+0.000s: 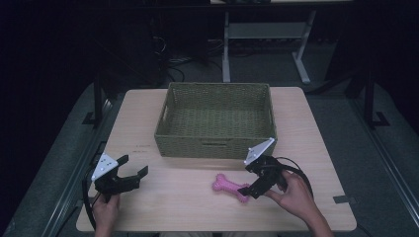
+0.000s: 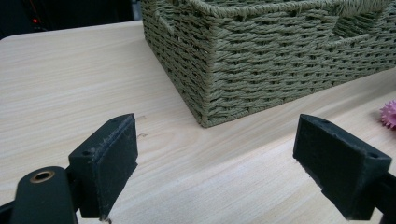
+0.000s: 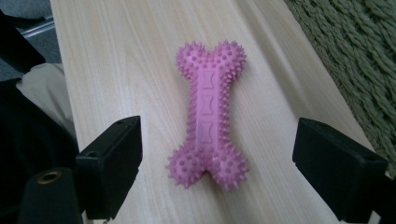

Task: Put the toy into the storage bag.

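The pink spiked toy bone (image 3: pixel 208 115) lies straight ahead of the right gripper (image 3: pixel 217 158), its long axis running away between the wide-apart jaws; the left gripper (image 1: pixel 129 173), also spread, sits well apart.

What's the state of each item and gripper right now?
Pink bone toy: lying flat on the table, ungrasped, between the open right jaws.
Woven basket: upright, empty.
Left gripper: open, holding nothing, near the basket's corner.
Right gripper: open, lined up on the toy, not closed.
Table: bears the basket and toy.
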### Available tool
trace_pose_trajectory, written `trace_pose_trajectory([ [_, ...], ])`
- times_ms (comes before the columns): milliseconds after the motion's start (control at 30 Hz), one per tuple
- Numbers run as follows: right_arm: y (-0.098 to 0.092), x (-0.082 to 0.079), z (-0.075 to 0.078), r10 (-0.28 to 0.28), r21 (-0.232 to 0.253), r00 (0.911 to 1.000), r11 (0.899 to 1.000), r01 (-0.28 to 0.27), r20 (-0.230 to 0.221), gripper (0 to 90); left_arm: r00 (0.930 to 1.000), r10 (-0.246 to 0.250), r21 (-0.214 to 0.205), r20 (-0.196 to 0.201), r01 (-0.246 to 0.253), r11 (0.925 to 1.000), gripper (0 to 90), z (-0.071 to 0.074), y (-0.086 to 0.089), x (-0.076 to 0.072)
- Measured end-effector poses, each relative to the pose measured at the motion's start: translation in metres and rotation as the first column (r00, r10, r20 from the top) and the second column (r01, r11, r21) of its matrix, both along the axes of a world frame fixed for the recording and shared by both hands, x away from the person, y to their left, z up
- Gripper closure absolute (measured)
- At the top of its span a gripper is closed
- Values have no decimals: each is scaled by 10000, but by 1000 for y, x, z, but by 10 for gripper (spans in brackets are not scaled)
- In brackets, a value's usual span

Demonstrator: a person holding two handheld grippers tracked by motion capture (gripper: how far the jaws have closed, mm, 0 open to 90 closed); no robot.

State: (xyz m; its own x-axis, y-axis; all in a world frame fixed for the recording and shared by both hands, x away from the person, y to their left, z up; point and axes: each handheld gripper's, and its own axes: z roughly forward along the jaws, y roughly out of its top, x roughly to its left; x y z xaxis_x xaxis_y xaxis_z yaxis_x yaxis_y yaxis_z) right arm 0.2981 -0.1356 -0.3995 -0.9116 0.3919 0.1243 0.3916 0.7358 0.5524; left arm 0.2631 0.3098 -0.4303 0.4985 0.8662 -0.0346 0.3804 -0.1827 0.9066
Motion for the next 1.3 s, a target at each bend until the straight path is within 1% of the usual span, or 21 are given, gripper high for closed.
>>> trace_pose_trajectory([
  [67,4,2,0,147,-3,9999,9999,-147,-1,158,10000,-1,-24,-6,1,10000,133,0,0,0],
  [167,10,2,-1,170,-112,9998,9998,-171,-37,159,10000,-3,-23,-8,3,10000,133,0,0,0],
  [300,17,4,-4,302,-223,9995,9993,-301,24,163,10000,-13,-16,3,13,10000,133,0,0,0],
  [367,21,5,-6,332,-306,9994,9990,-332,6,200,10000,7,-41,-9,-7,10000,133,0,0,0],
  [400,23,6,-7,438,-362,9990,9984,-438,0,209,10000,3,-60,-5,-3,10000,133,0,0,0],
  [467,26,6,-9,469,-444,9989,9979,-469,6,219,10000,3,-72,-3,-3,10000,133,0,1,0],
  [600,32,7,-15,553,-533,9983,9970,-563,-197,242,10000,-15,-63,-20,15,10000,133,0,1,0],
  [700,35,8,-20,632,-660,9975,9957,-652,-319,294,10000,-15,-71,-16,15,10000,133,0,1,0],
  [767,35,8,-20,640,-693,9975,9954,-660,-309,299,10000,-19,-67,-27,19,10000,133,0,1,1],
  [833,37,9,-22,628,-810,9976,9946,-650,-301,334,10000,-23,-65,-23,23,10000,133,0,1,1],
  [933,38,9,-24,641,-876,9975,9939,-664,-285,353,10000,-20,-76,-15,19,10000,133,0,1,0],
  [1133,39,10,-29,573,-1094,9977,9921,-610,-363,385,10000,-29,-68,-36,29,10000,133,0,1,1],
  [1200,40,11,-31,604,-1158,9975,9912,-643,-374,412,10000,-28,-81,-42,28,10000,133,0,0,1],
  [1300,43,10,-31,664,-1270,9976,9895,-686,-218,441,10000,-37,-72,-50,37,10000,133,0,1,1],
])
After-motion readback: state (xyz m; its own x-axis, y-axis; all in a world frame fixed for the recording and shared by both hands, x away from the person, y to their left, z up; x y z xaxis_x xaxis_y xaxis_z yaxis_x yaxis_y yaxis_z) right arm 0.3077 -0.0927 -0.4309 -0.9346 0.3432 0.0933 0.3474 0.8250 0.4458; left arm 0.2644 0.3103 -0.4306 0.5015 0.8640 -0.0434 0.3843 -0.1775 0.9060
